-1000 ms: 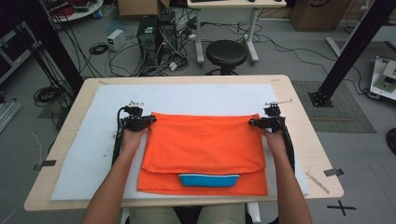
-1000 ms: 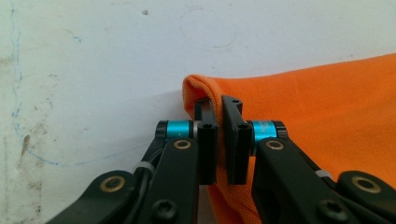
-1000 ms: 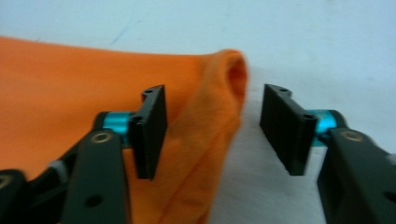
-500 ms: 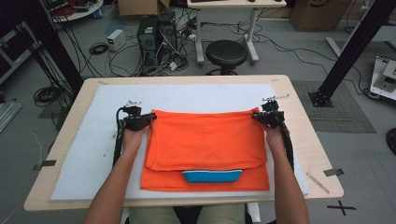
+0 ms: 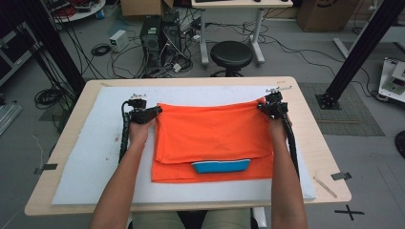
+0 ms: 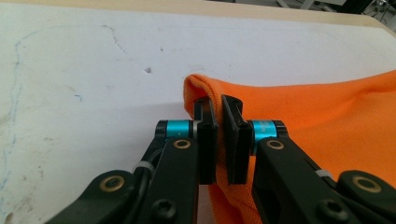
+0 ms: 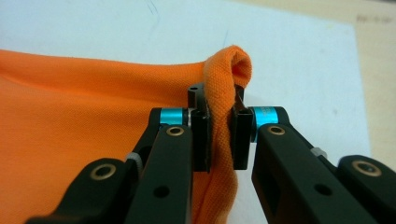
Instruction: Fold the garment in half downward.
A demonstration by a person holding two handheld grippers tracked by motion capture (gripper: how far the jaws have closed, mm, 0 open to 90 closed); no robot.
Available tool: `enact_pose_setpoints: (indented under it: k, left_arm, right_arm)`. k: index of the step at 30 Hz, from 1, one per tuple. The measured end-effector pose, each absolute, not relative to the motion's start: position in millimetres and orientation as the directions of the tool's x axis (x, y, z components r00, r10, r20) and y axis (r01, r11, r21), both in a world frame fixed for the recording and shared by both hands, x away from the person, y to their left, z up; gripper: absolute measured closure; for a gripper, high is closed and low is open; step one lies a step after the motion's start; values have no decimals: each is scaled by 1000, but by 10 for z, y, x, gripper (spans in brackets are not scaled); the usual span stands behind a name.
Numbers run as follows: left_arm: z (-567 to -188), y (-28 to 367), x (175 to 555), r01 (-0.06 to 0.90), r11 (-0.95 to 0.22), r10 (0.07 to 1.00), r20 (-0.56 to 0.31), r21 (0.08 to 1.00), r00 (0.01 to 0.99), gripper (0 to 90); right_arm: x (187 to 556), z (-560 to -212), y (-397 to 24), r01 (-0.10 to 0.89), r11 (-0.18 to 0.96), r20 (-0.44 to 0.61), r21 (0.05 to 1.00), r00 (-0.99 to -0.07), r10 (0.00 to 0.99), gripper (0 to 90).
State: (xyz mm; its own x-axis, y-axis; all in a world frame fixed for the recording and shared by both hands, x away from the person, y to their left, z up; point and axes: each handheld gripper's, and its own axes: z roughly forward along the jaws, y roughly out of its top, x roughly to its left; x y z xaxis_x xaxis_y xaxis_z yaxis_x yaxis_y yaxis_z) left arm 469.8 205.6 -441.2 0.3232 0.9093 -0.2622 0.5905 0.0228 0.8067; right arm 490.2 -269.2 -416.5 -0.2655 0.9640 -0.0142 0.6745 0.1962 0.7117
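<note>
High view first: I have one orange garment [image 5: 210,136] folded on the white mat [image 5: 95,157], its blue collar band [image 5: 220,166] peeking out at the near edge. I count two grippers, one at each far corner of that garment. My left gripper [image 5: 155,110] is clamped on the far left corner; in the left gripper view the fabric [image 6: 303,116] is pinched between the nearly closed jaws. My right gripper [image 5: 263,106] has just been closing and now pinches the far right corner, a rolled fold of cloth [image 7: 224,93] bulging above the jaws. Beyond the garment's far edge a strip of bare mat runs to the wooden table [image 5: 310,124] edge; left of the garment the mat lies wide and bare.
</note>
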Motion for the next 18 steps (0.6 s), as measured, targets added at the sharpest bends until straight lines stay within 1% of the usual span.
enact_pose_setpoints:
  k: [1,2,3,5,6,7,10,12,15,18]
  left_arm:
    - [-4427,2056,4698,593,18,912,-257,805,321,825]
    - [-4442,2067,4698,595,25,911,-263,803,317,760]
    - [-4443,2082,4694,600,28,910,-269,799,315,678]
    - [-4430,2115,4660,597,31,910,-270,801,314,557]
    - [-4416,2136,4620,589,30,909,-268,807,321,530]
    - [-4410,2150,4591,585,27,906,-267,811,328,505]
    - [-4405,2196,4454,571,13,903,-254,821,346,479]
    - [-4415,2221,4348,561,16,899,-258,827,355,473]
    - [-4419,2235,4181,550,-3,890,-249,835,382,472]
    - [-4415,2211,4023,542,-33,875,-237,840,422,496]
  right_arm:
    - [4902,-4190,-2693,679,186,-4,711,-260,966,814]
    - [4898,-4205,-2694,683,179,6,708,-259,966,791]
    - [4884,-4214,-2696,680,171,16,713,-260,966,730]
    - [4853,-4213,-2709,674,169,16,719,-260,966,597]
    - [4840,-4210,-2718,674,170,14,719,-258,966,573]
    - [4810,-4202,-2736,675,175,4,716,-255,967,530]
    - [4709,-4181,-2797,657,179,-27,732,-235,972,479]
    - [4646,-4173,-2852,655,160,-10,739,-226,974,465]
    - [4505,-4156,-2930,640,120,33,759,-222,975,468]
    - [4357,-4155,-2966,631,113,60,767,-247,967,504]
